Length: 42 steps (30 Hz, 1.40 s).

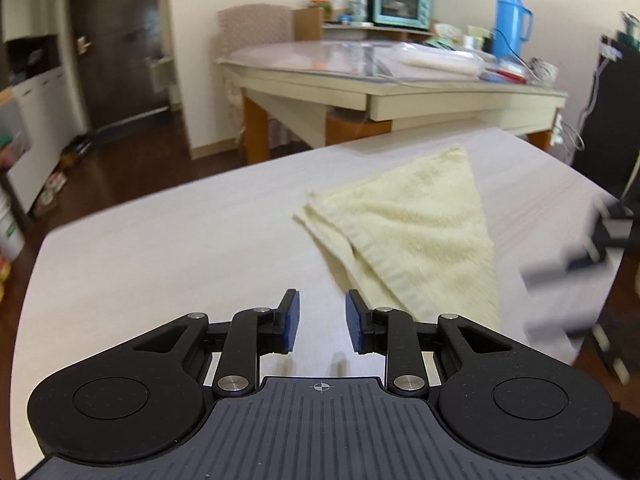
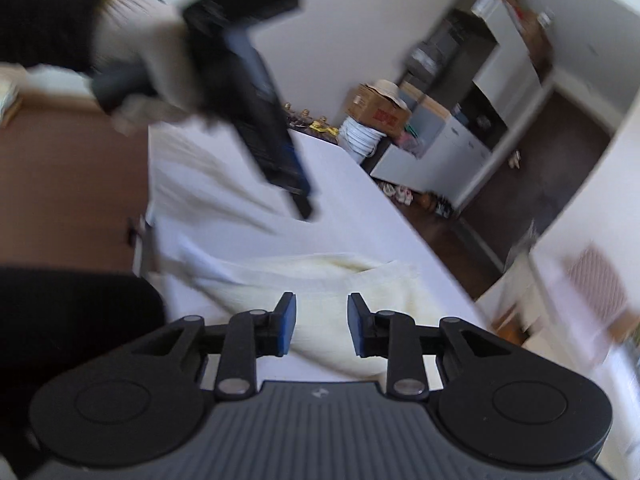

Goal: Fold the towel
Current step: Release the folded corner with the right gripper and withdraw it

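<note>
A pale yellow towel [image 1: 420, 232] lies folded into a triangle on the white table [image 1: 160, 248], right of centre in the left wrist view. My left gripper [image 1: 322, 322] hovers over bare table just left of the towel's near corner, open, nothing between its blue pads. In the right wrist view the towel [image 2: 360, 280] lies blurred under my right gripper [image 2: 322, 328], which is open above it without gripping cloth. A gloved hand [image 2: 160, 60] holds the left gripper [image 2: 304, 204] over the table's far side. The right gripper is a dark blur at the right edge of the left wrist view.
Behind the white table stands a second table [image 1: 400, 88] with a blue thermos [image 1: 512, 20] and a teal toaster oven [image 1: 402, 2]. A dark door [image 1: 116, 40] is at far left. A cardboard box [image 2: 376, 110] and white cabinets [image 2: 440, 152] stand beyond the table edge.
</note>
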Motion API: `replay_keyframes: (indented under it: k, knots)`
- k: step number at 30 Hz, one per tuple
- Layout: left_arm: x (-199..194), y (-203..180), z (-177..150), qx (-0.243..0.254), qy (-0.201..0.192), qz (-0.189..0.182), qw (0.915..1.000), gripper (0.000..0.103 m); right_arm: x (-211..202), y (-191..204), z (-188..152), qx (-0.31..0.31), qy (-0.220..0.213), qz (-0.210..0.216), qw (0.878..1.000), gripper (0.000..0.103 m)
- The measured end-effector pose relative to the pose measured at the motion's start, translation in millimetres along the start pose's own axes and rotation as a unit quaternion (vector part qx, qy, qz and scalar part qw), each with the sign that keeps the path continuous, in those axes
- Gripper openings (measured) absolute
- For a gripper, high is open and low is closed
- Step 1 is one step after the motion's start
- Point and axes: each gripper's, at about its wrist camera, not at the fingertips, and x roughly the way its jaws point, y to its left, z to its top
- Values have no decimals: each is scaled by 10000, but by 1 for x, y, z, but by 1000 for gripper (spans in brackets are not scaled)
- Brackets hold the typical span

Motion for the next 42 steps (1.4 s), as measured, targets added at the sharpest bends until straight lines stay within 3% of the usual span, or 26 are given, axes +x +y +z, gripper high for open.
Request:
replay_keyframes:
  k: [6,13,24,30,33,35,36,42]
  knots:
    - [20,-5,23,360,-21,-197,9992,32,-25,18,2,286,50,152,9995,28]
    - [24,-3,29,412,-115,-336,9985,34,-19,2,16,961,211,212,9949,23]
    - [31,2,18,410,-76,-496,9979,34,-30,20,15,994,497,303,9933,25]
    - [34,1,13,437,-41,-561,9975,34,-16,24,25,822,608,312,9943,36]
    - [32,3,13,399,-69,-550,9977,34,-9,29,31,537,599,212,9965,31]
    - [29,6,15,370,-100,-550,9977,34,-7,35,32,343,606,175,9974,13]
    - [28,7,16,366,-108,-551,9978,34,-9,40,31,152,619,118,9979,10]
    - [32,2,23,714,84,-786,9943,36,-37,49,30,-22,412,613,9973,9]
